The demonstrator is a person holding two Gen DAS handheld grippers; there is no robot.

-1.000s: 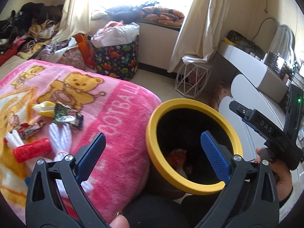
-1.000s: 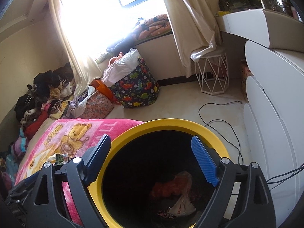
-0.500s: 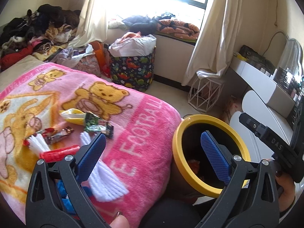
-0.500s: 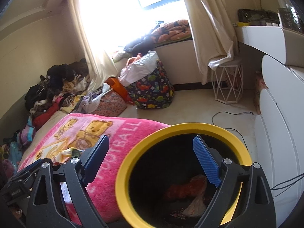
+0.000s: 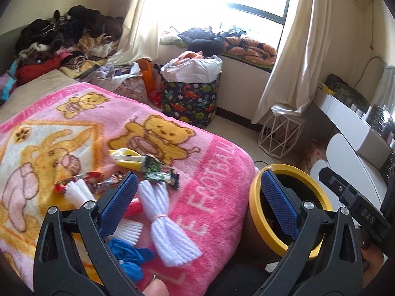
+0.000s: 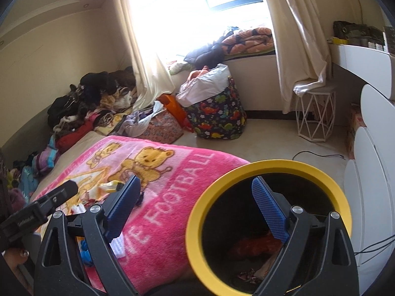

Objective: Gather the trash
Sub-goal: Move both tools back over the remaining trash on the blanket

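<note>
A black bin with a yellow rim (image 5: 254, 212) (image 6: 195, 224) stands at the edge of the bed, with crumpled trash (image 6: 256, 246) inside. On the pink bear blanket (image 5: 209, 180) lie a green-black wrapper (image 5: 160, 175), a red-brown wrapper (image 5: 91, 180), a yellow-white wrapper (image 5: 126, 157), white yarn bundles (image 5: 163, 212), a red roll (image 5: 134, 208) and a blue cloth (image 5: 128, 254). My left gripper (image 5: 197, 202) is open and empty above the blanket's edge. My right gripper (image 6: 195, 209) is open and empty over the bin's left rim.
A dinosaur-print laundry basket (image 5: 190, 98) and a white wire stool (image 5: 281, 133) stand on the floor by the window. White drawers (image 6: 370, 197) are at the right. Clothes (image 5: 61, 39) are piled at the bed's far side. A cable (image 6: 321, 155) lies on the floor.
Both grippers have swung left, away from the bin and toward the blanket. The litter on the blanket now sits closer to the left gripper. Both stay open.
</note>
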